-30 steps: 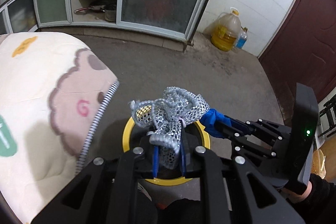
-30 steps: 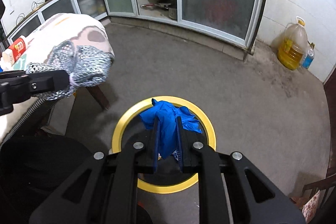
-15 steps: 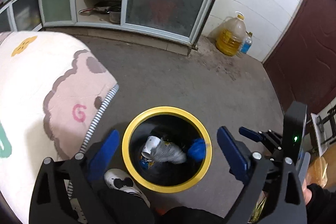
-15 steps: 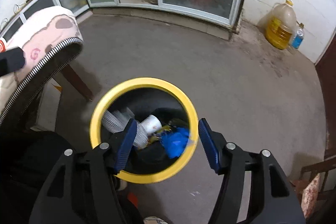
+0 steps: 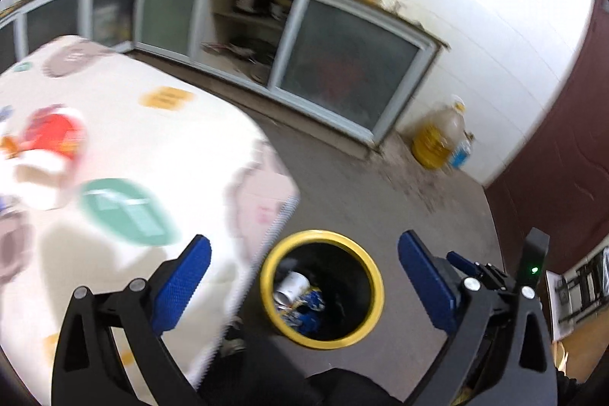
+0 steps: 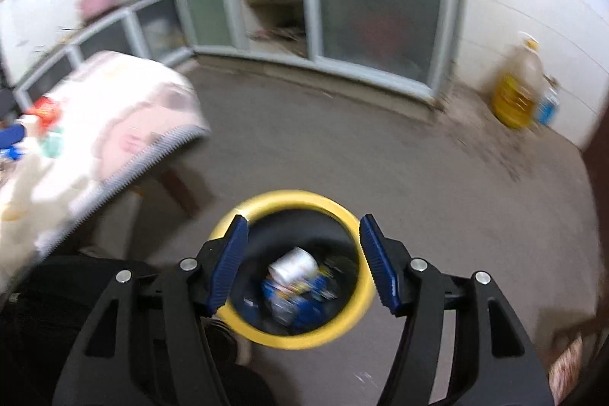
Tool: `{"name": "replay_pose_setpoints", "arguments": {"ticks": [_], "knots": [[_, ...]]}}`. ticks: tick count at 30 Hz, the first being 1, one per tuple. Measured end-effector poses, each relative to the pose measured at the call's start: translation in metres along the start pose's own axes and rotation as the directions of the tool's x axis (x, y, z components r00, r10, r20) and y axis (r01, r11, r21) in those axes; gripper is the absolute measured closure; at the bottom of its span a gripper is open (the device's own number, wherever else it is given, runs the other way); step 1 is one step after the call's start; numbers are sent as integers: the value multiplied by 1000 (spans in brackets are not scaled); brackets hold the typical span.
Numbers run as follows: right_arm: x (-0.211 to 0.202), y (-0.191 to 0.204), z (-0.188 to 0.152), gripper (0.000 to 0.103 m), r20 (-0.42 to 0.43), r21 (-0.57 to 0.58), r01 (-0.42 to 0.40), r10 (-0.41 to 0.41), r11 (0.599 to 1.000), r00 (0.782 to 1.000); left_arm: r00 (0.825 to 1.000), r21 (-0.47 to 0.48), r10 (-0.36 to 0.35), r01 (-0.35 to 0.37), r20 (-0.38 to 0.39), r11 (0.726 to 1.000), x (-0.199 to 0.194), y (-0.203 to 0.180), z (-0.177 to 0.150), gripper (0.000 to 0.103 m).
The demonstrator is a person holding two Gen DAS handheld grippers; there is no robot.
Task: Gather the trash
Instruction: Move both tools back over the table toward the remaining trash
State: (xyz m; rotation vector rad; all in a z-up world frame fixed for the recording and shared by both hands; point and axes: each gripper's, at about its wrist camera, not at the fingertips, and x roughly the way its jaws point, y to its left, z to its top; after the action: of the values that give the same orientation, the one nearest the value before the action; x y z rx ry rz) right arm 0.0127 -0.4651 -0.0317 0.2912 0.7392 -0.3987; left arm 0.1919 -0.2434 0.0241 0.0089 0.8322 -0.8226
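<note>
Both loads are dropped: the black, yellow-rimmed round trash bin [image 5: 322,340] on the floor beside the table's corner holds a white paper cup [image 5: 291,290] and crumpled blue scraps [image 6: 304,307]. The left gripper [image 5: 302,282] stands spread wide and empty; the right gripper [image 6: 302,263], its jaws having just been opening, is released too, nothing between the pads. To go on well, swing toward the patterned cloth-covered table [image 5: 114,162], where a blurred red-and-white package [image 5: 49,143] lies near its left edge, keeping the fingers apart until they straddle it.
</note>
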Motion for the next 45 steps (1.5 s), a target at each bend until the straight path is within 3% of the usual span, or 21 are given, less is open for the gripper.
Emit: {"name": "replay_pose_setpoints", "arguments": {"ticks": [3, 8, 11, 13, 16, 18, 19, 22, 30, 36, 41, 45], "knots": [[-17, 32, 16, 33, 62, -58, -111, 115, 992, 991, 993, -34, 106, -104, 53, 994, -45, 39, -8, 8], [-35, 101, 42, 25, 96, -185, -300, 321, 936, 942, 931, -142, 351, -336, 97, 931, -122, 119, -36, 8], [-35, 148, 53, 24, 83, -257, -362, 394, 896, 916, 862, -257, 497, -460, 101, 850, -168, 170, -56, 8], [-31, 178, 58, 24, 82, -297, -362, 402, 883, 912, 797, -318, 598, -547, 83, 774, -194, 202, -69, 8], [-22, 212, 64, 24, 72, -327, -355, 398, 876, 915, 734, -384, 677, -610, 57, 693, -226, 241, -85, 8], [-16, 234, 69, 24, 67, -332, -345, 386, 878, 920, 706, -413, 707, -634, 36, 654, -241, 259, -91, 8], [-15, 243, 70, 24, 63, -331, -348, 389, 877, 919, 702, -428, 712, -636, 26, 642, -245, 271, -93, 8], [-9, 269, 74, 24, 48, -345, -363, 403, 866, 914, 710, -490, 704, -610, 9, 623, -256, 298, -100, 8], [-4, 324, 78, 24, 52, -447, -362, 427, 818, 903, 801, -581, 596, -513, -59, 632, -233, 343, -89, 8], [15, 343, 85, 25, 43, -450, -353, 414, 821, 909, 813, -602, 570, -514, -117, 610, -212, 358, -85, 8], [35, 358, 88, 28, 29, -463, -326, 382, 824, 924, 828, -610, 542, -506, -144, 610, -200, 364, -84, 8], [45, 364, 88, 28, 20, -473, -325, 379, 819, 925, 812, -606, 558, -533, -170, 590, -196, 370, -80, 8]]}}
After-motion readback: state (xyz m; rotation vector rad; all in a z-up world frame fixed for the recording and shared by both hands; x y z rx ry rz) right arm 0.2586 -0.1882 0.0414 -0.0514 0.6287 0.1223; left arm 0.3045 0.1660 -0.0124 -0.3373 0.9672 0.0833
